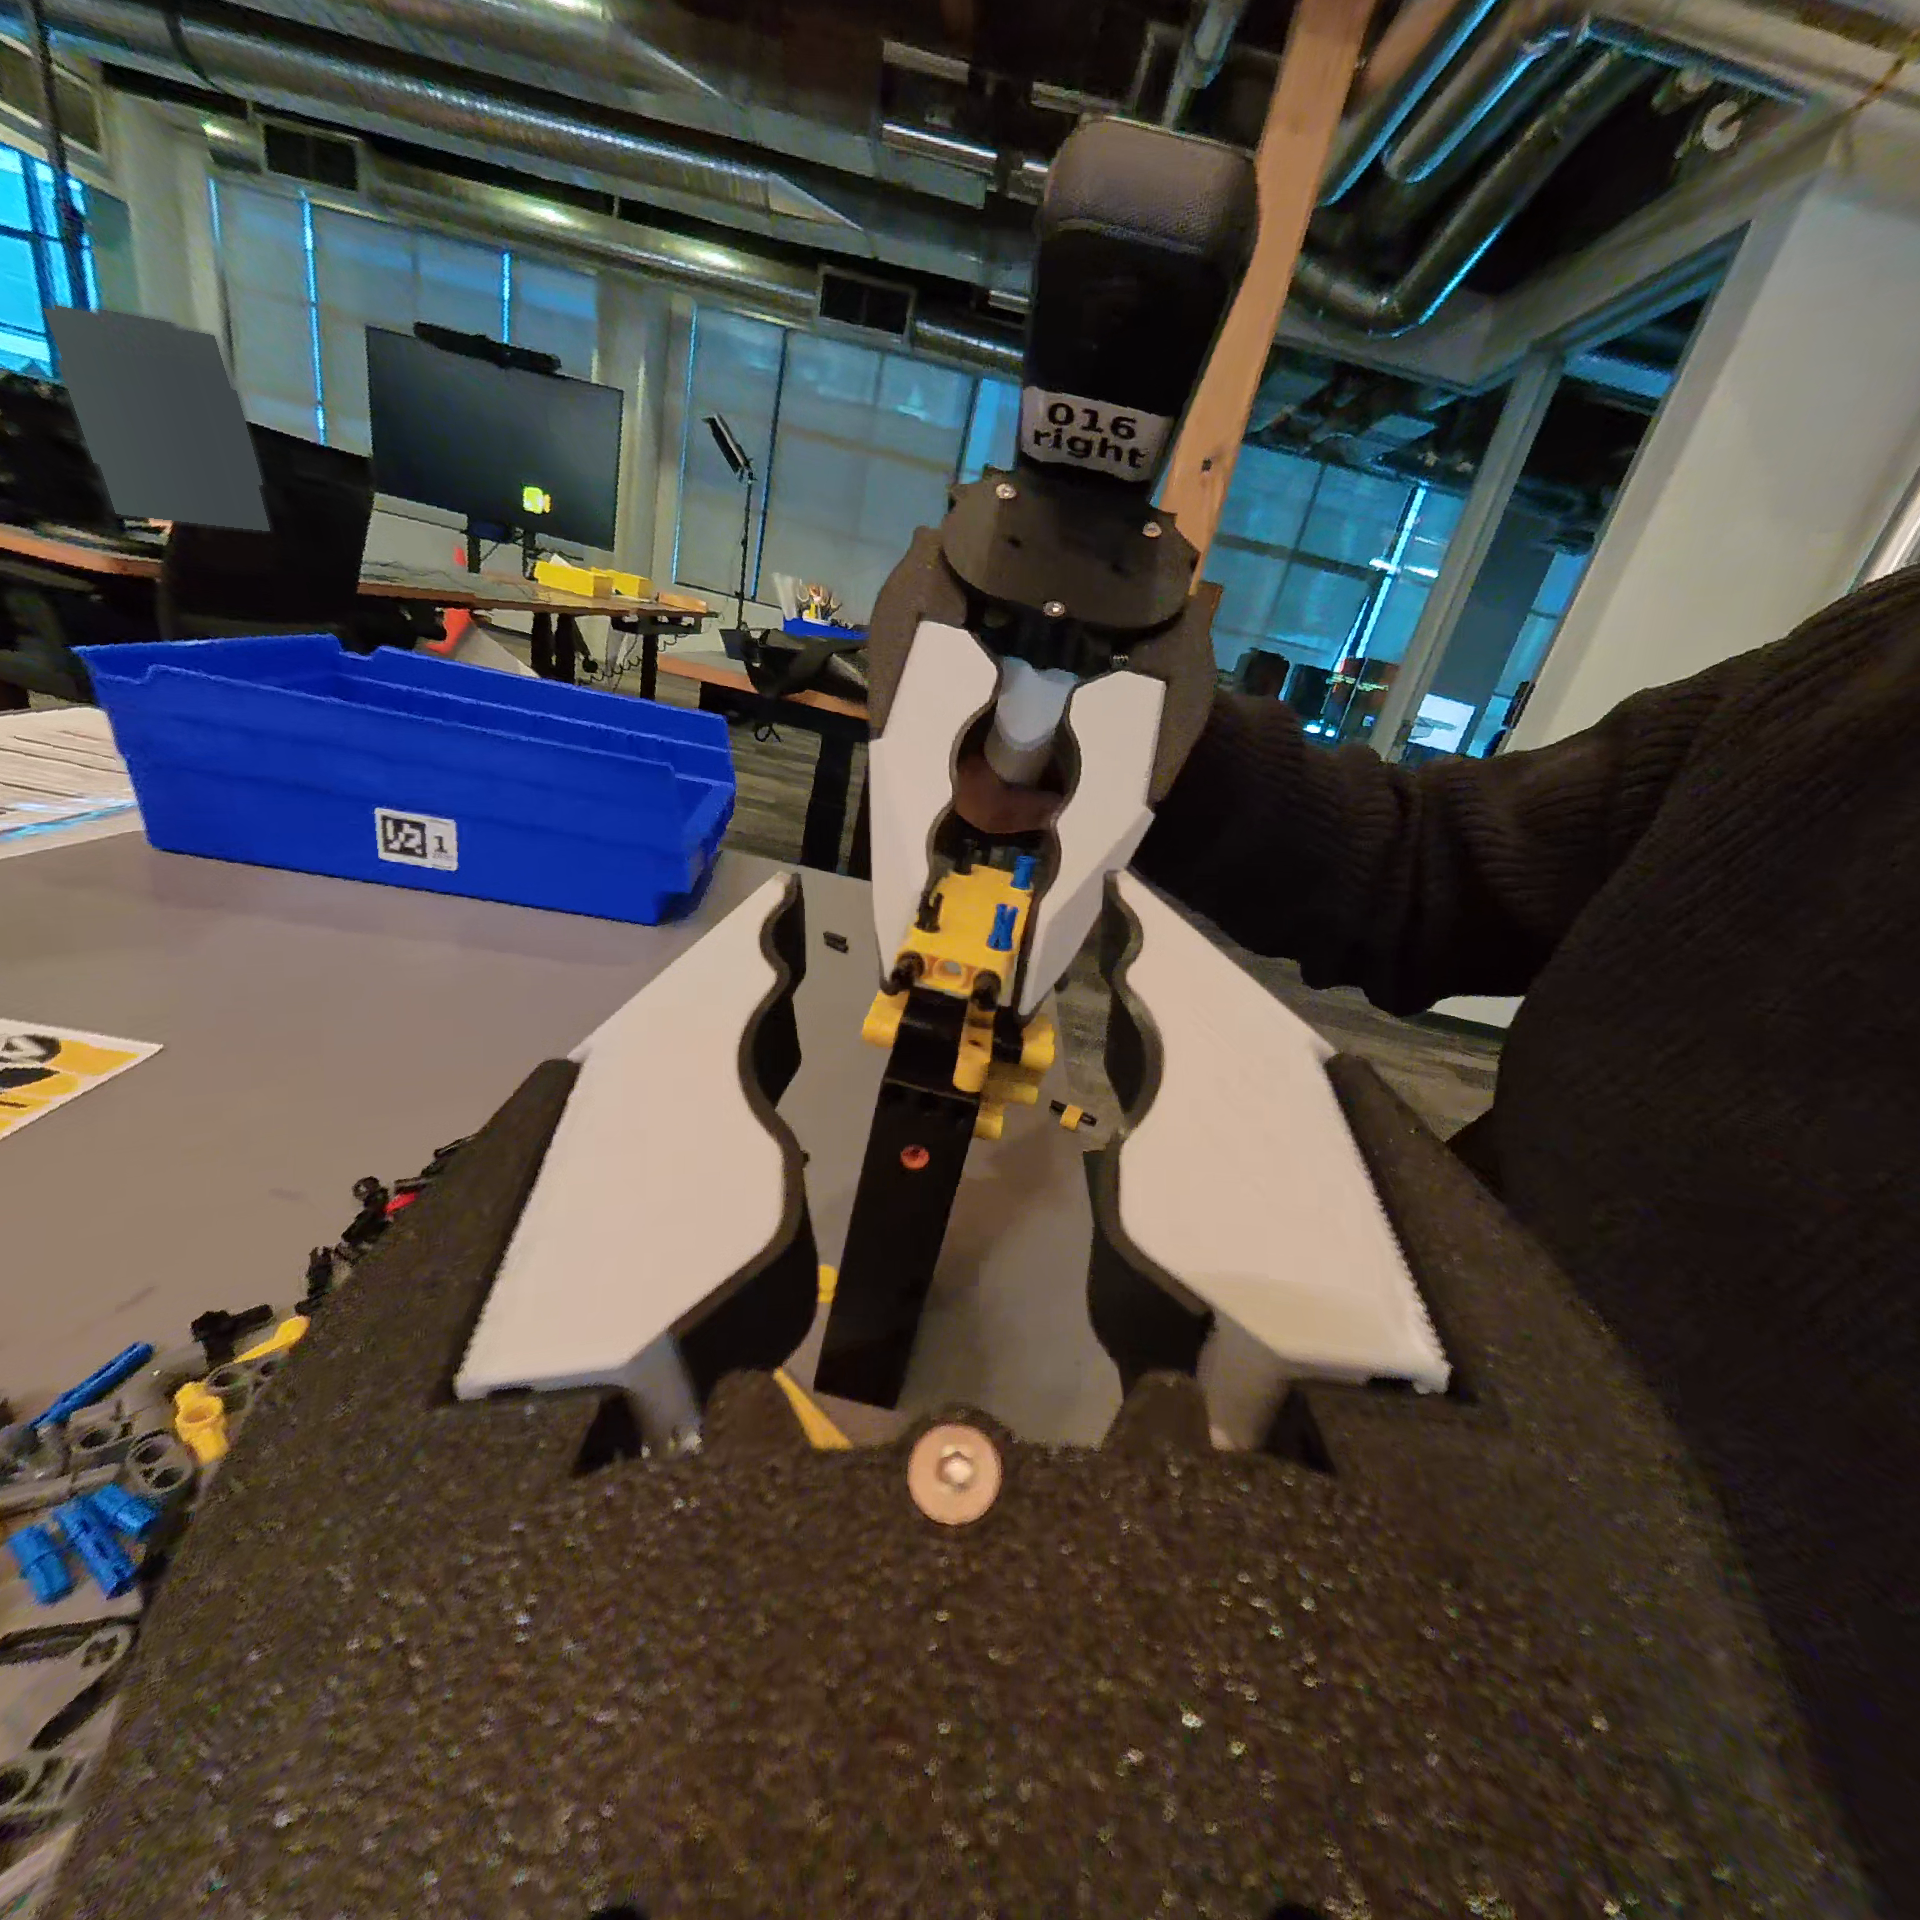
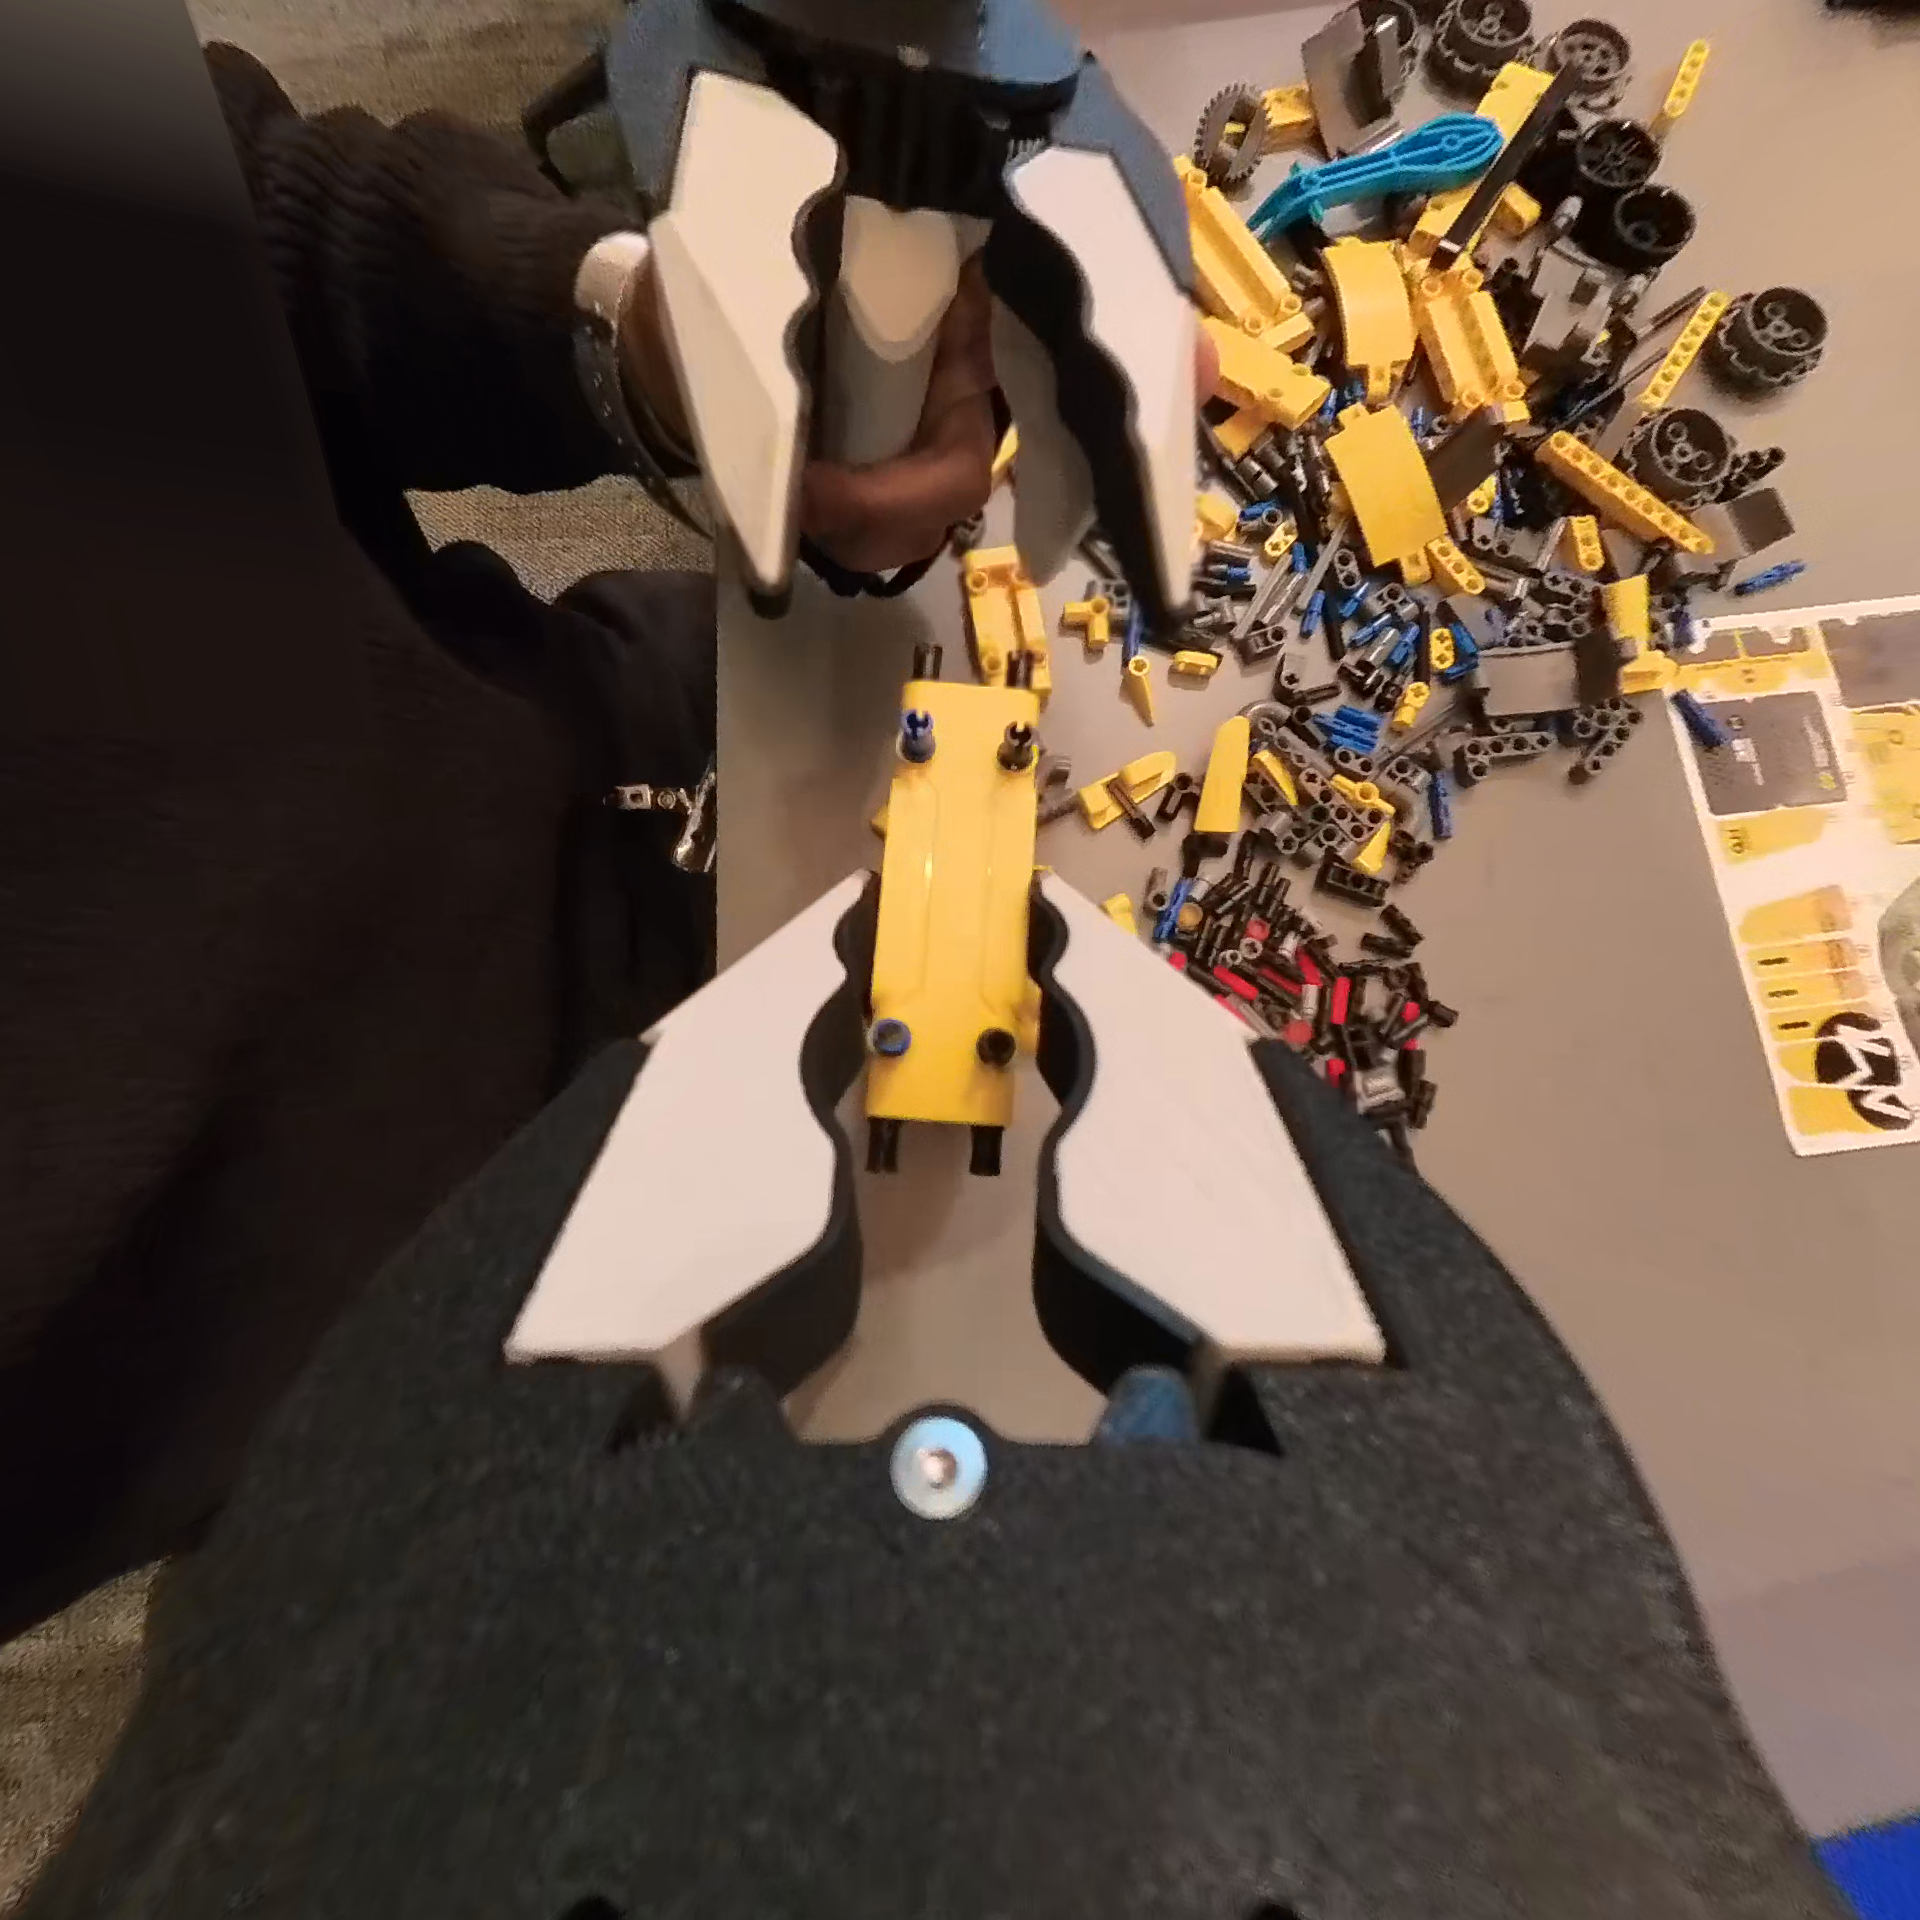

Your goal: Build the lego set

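My right gripper [image 2: 951, 878] is shut on a yellow brick assembly [image 2: 951, 935] with black and blue pins and holds it above the grey table [image 2: 1558, 1351]. In the left wrist view the right gripper [image 1: 961, 992] comes down from above, gripping the yellow end [image 1: 961, 935]. The assembly's black underside [image 1: 904, 1226] reaches toward that camera. My left gripper [image 1: 951, 883] is open. Its fingers [image 1: 665, 1143] stand on either side of the black part without touching it. It also shows in the right wrist view [image 2: 966, 603], open, just past the assembly's far end.
A big pile of loose yellow, black, blue and red parts [image 2: 1403, 520] and black wheels [image 2: 1652, 218] covers the table to the right. A sticker sheet [image 2: 1818, 883] lies beyond it. A blue bin [image 1: 416, 769] stands at the far left. A person's dark sleeve [image 1: 1558, 883] is at the right. My right fingertips sit around 5 centimetres from my left ones.
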Demonstrator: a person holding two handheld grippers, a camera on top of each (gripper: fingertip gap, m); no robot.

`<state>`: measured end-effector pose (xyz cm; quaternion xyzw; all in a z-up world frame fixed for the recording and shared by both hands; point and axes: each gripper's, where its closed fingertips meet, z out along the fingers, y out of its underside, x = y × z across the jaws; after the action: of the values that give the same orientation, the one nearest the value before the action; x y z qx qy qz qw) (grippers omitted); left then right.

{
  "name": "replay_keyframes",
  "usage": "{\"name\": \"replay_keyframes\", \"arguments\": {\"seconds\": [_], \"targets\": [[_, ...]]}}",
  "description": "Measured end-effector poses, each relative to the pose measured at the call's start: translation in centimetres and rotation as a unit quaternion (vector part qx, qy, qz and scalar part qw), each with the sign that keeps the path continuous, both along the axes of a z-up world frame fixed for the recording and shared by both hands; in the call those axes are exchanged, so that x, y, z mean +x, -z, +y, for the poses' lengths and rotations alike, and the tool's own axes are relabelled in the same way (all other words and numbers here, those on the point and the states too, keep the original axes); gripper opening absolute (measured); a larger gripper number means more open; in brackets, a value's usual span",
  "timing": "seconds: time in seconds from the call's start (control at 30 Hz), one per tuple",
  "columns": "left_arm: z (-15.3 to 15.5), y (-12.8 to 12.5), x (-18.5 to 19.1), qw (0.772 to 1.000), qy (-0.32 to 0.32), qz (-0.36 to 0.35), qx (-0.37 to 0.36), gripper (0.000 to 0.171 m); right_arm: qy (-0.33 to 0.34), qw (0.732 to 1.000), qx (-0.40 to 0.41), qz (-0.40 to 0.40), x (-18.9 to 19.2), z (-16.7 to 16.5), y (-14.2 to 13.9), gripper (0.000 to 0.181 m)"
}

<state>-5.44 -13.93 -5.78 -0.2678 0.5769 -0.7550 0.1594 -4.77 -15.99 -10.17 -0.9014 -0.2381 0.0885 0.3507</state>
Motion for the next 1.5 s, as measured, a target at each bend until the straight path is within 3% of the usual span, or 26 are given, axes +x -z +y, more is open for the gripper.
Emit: {"name": "replay_keyframes", "arguments": {"seconds": [0.37, 0.47, 0.57, 0.63, 0.83, 0.97, 1.23, 1.4, 1.5], "targets": [[-1.3, 2.0, 0.5, 0.999, 0.009, 0.009, 0.051, 0.054, -0.001, 1.0, -0.004, 0.01, 0.2, -0.4, 0.5, 0.028], [-1.6, 2.2, 0.2, 0.998, 0.014, -0.001, 0.064, 0.022, -0.004, 1.0, -0.003, 0.002, 0.1, -0.3, 0.5, 0.028], [-1.6, 2.2, 0.1, 0.998, 0.017, -0.001, 0.065, 0.019, -0.006, 1.0, -0.001, -0.001, 0.1, -0.3, 0.5, 0.027], [-1.5, 2.4, 0.1, 0.998, 0.014, -0.001, 0.068, 0.0, -0.006, 1.0, 0.0, 0.001, 0.0, -0.4, 0.5, 0.028], [-0.9, 2.2, 0.4, 0.999, 0.009, -0.001, 0.047, 0.004, 0.003, 1.0, 0.006, -0.004, 0.3, -0.4, 0.5, 0.026], [-1.0, 1.6, -0.2, 0.999, 0.032, -0.009, 0.024, 0.037, 0.004, 1.0, 0.016, 0.005, 0.2, -0.4, 0.2, 0.026], [-0.8, 2.7, 0.7, 0.999, 0.012, 0.013, 0.041, 0.038, 0.088, 0.994, 0.072, 0.004, 1.6, 0.1, -1.0, 0.026], [-1.1, 3.0, 0.3, 0.998, 0.023, 0.013, 0.053, 0.038, 0.101, 0.989, 0.094, -0.05, 1.3, -0.5, -1.2, 0.025], [-0.7, 2.8, 0.4, 0.999, 0.016, 0.008, 0.046, 0.038, 0.105, 0.989, 0.097, -0.035, 0.9, -0.5, -1.0, 0.025]]}}
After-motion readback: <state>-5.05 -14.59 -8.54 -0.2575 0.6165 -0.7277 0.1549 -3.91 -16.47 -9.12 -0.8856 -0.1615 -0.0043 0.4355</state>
